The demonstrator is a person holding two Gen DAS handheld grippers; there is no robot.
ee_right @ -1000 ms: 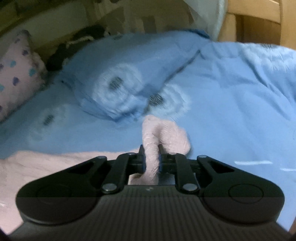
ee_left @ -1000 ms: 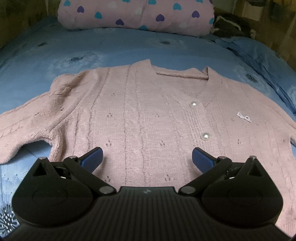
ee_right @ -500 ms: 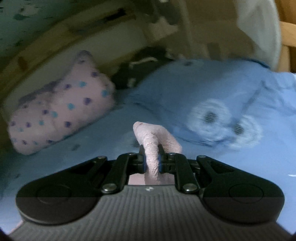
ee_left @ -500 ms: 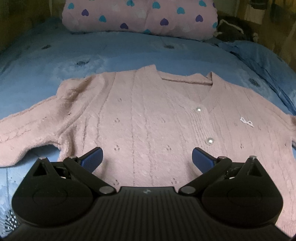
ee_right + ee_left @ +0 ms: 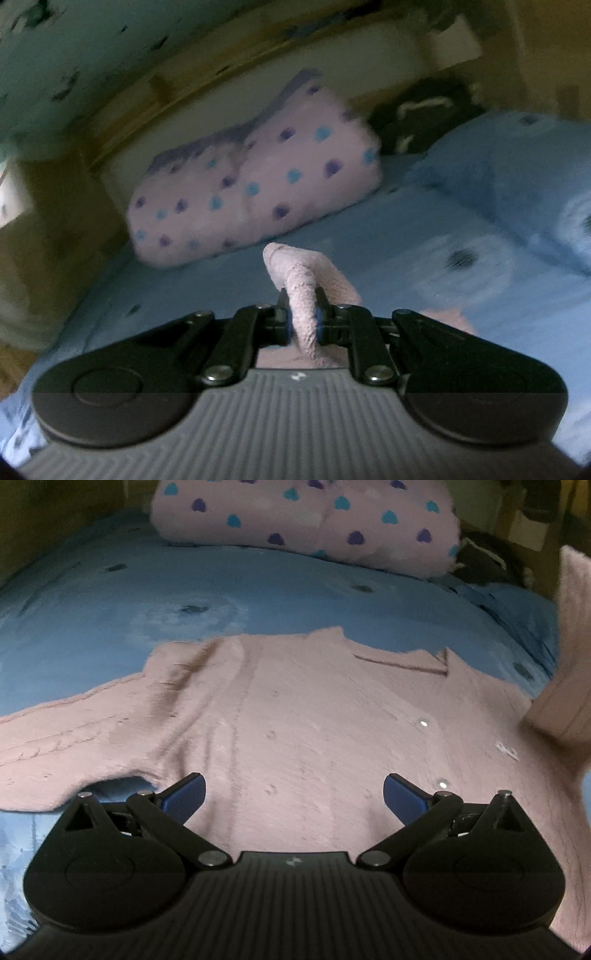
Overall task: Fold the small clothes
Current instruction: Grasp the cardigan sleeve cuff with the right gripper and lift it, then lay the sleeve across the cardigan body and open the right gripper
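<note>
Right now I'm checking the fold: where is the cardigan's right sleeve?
It's lifted off the bed, pinched in the right hand-held gripper; the left wrist view shows the sleeve rising at the right edge, above the cardigan.

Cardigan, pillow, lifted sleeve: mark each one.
Cardigan (image 5: 295, 720), left wrist view, chest panel.
Pillow (image 5: 303, 513), left wrist view, front face.
Lifted sleeve (image 5: 303, 295), right wrist view, cuff pinched in right tool (image 5: 303, 321).

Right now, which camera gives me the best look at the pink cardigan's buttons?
The left wrist view. It looks down on the cardigan spread on the blue bedspread, with two buttons visible down the front. The right wrist view shows only a bunched piece of the knit clamped in the right gripper, no buttons.
</note>
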